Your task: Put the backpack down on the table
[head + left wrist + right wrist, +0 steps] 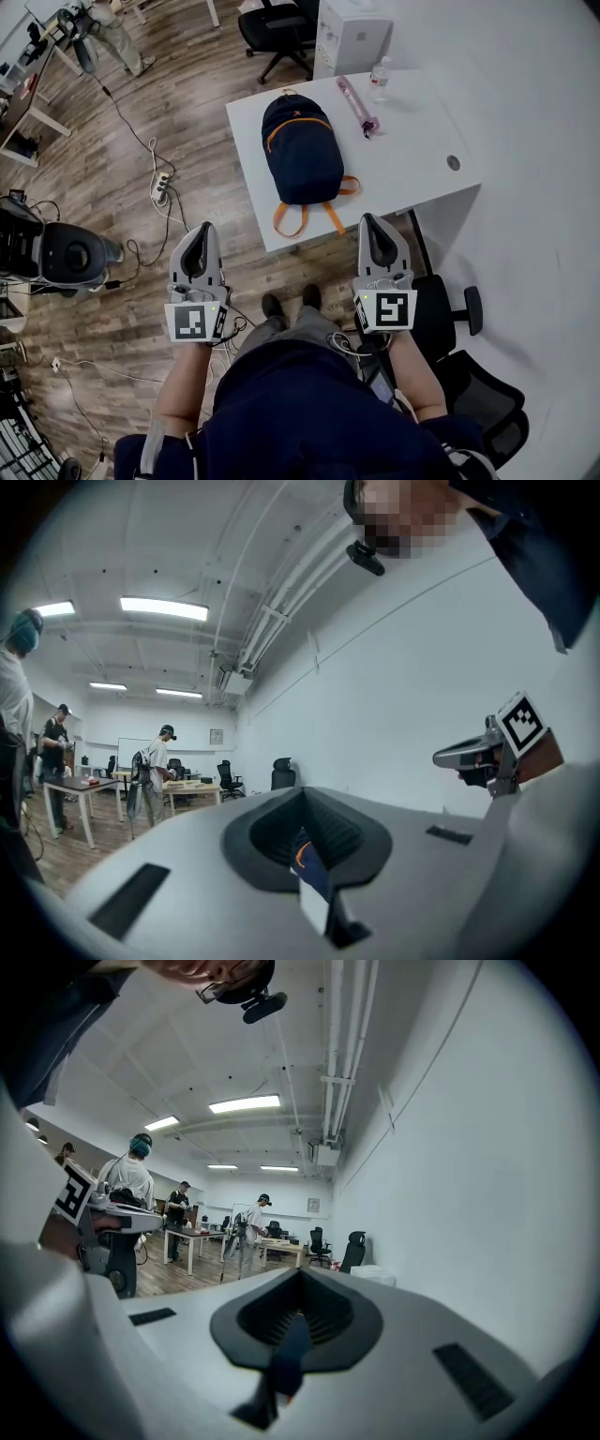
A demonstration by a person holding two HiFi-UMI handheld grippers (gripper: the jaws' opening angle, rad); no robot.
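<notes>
A dark navy backpack (302, 150) with orange zips and orange straps lies flat on the white table (412, 159), its straps hanging over the near edge. Both grippers hover level in front of the person, short of the table's near edge, with nothing in them. My left gripper (200, 232) is left of the backpack with its jaws together. My right gripper (371, 221) is near the table's front right corner, also shut. In the left gripper view a sliver of the backpack (309, 866) shows through the slit between the closed jaws of the left gripper (305, 808).
A pink tube-like item (356, 105) and a water bottle (380, 77) lie at the table's far side by a white cabinet (352, 33). Office chairs (277, 28) (469, 375) stand behind and right. Cables and a power strip (161, 187) lie on the wood floor.
</notes>
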